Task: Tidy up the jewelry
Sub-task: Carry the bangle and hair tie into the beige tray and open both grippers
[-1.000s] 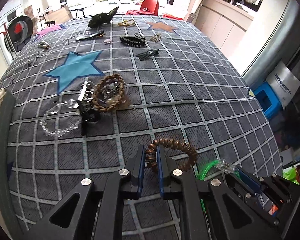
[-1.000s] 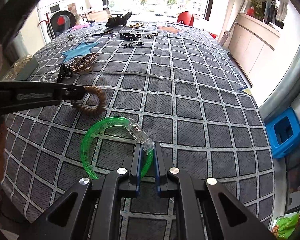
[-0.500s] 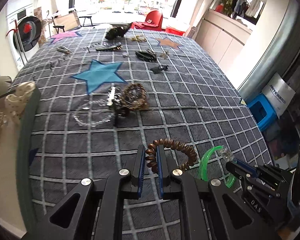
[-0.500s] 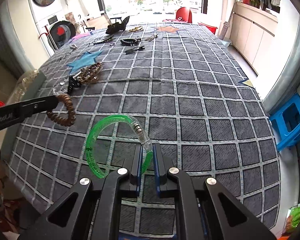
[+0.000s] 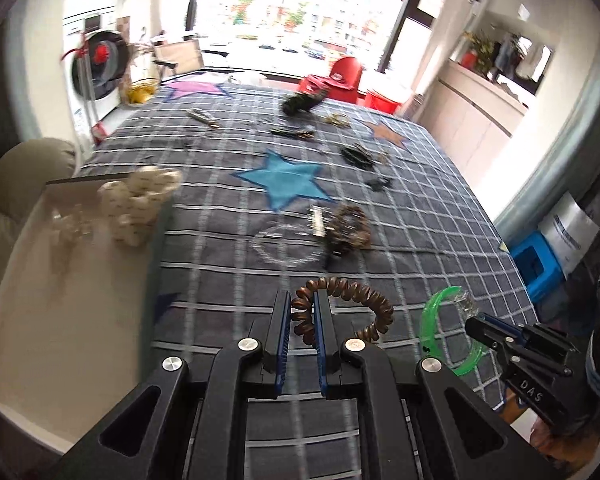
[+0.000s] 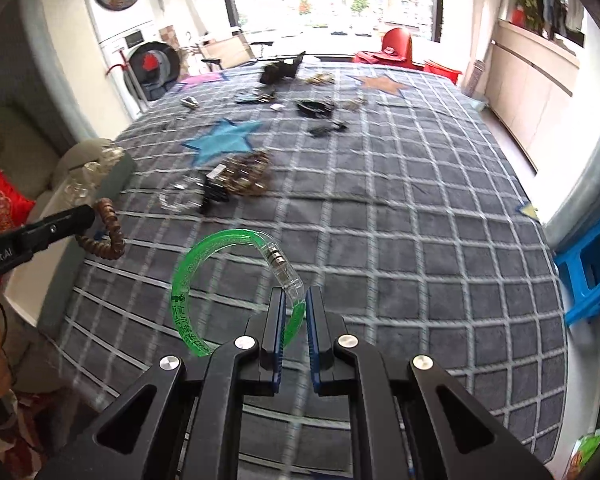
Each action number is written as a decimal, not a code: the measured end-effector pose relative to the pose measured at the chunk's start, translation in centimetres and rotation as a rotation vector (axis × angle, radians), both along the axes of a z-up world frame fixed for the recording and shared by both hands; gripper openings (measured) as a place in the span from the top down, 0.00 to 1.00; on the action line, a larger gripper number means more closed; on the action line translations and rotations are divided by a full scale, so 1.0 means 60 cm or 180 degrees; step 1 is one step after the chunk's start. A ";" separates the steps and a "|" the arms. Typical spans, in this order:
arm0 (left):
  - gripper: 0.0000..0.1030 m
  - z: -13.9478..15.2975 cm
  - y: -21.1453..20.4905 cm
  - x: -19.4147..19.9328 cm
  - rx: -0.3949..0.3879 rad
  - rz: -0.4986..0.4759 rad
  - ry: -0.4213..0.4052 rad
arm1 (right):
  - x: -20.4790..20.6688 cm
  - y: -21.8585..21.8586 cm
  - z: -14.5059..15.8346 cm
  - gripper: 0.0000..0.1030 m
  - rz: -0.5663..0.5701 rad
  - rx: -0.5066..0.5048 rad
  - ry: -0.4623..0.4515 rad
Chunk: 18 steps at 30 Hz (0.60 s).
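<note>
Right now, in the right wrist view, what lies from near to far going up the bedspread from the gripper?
Right hand-held gripper → green bangle → brown chain bracelet pile → blue star patch → black braided bracelet → orange star patch.

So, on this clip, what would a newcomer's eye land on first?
Probably the bright green bangle, pinched at its clear clasp end by the right gripper above the checked cloth. Next, the brown spiral hair tie clamped in the left gripper, held up near the cloth's left edge. Behind them, the blue star with a tangle of bracelets beside it.
</note>
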<state>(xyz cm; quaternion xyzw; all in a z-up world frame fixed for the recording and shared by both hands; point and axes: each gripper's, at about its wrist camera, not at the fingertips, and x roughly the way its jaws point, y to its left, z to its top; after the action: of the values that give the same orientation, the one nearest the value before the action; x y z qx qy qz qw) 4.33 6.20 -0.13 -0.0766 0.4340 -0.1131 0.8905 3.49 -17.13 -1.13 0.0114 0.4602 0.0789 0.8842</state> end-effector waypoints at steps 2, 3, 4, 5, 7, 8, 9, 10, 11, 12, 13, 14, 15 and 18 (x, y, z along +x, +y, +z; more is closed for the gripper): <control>0.87 0.002 0.030 -0.002 -0.0021 0.0105 -0.0025 | 0.008 0.023 0.009 0.89 0.0087 0.0008 -0.0022; 0.87 0.002 0.044 -0.003 -0.0025 0.0154 -0.0037 | 0.013 0.039 0.015 0.89 0.0142 0.0010 -0.0036; 0.87 0.003 0.062 -0.004 -0.0029 0.0221 -0.0053 | 0.017 0.054 0.020 0.89 0.0195 0.0012 -0.0048; 0.87 0.003 0.076 -0.005 -0.0031 0.0273 -0.0063 | 0.024 0.074 0.026 0.89 0.0272 0.0011 -0.0065; 0.87 0.002 0.104 -0.006 -0.0028 0.0380 -0.0072 | 0.037 0.112 0.035 0.89 0.0409 -0.0006 -0.0101; 0.87 0.000 0.125 -0.008 -0.0022 0.0453 -0.0073 | 0.042 0.127 0.038 0.89 0.0462 -0.0011 -0.0111; 0.87 -0.003 0.139 -0.007 -0.0014 0.0508 -0.0069 | 0.049 0.147 0.041 0.89 0.0536 -0.0012 -0.0118; 0.87 -0.006 0.155 -0.007 -0.0002 0.0571 -0.0062 | 0.057 0.171 0.042 0.89 0.0616 -0.0012 -0.0119; 0.87 -0.010 0.173 -0.006 0.0008 0.0640 -0.0050 | 0.062 0.185 0.043 0.89 0.0667 -0.0014 -0.0118; 0.87 -0.014 0.187 -0.006 0.0016 0.0698 -0.0036 | 0.070 0.207 0.044 0.89 0.0738 -0.0016 -0.0112; 0.87 -0.019 0.204 -0.006 0.0032 0.0767 -0.0019 | 0.077 0.228 0.043 0.89 0.0807 -0.0015 -0.0105; 0.87 -0.024 0.219 -0.007 0.0052 0.0826 -0.0003 | 0.081 0.244 0.043 0.89 0.0856 -0.0017 -0.0099; 0.87 -0.031 0.236 -0.006 0.0079 0.0892 0.0021 | 0.088 0.265 0.041 0.89 0.0924 -0.0019 -0.0083; 0.87 -0.049 0.273 -0.003 0.0135 0.1034 0.0104 | 0.109 0.321 0.033 0.89 0.1089 -0.0045 -0.0025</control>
<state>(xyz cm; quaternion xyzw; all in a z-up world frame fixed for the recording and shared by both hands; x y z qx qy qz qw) 4.13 22.57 -3.10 -0.1287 0.4326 0.0428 0.8913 10.01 2.15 0.84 -0.0736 0.4525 0.2252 0.8597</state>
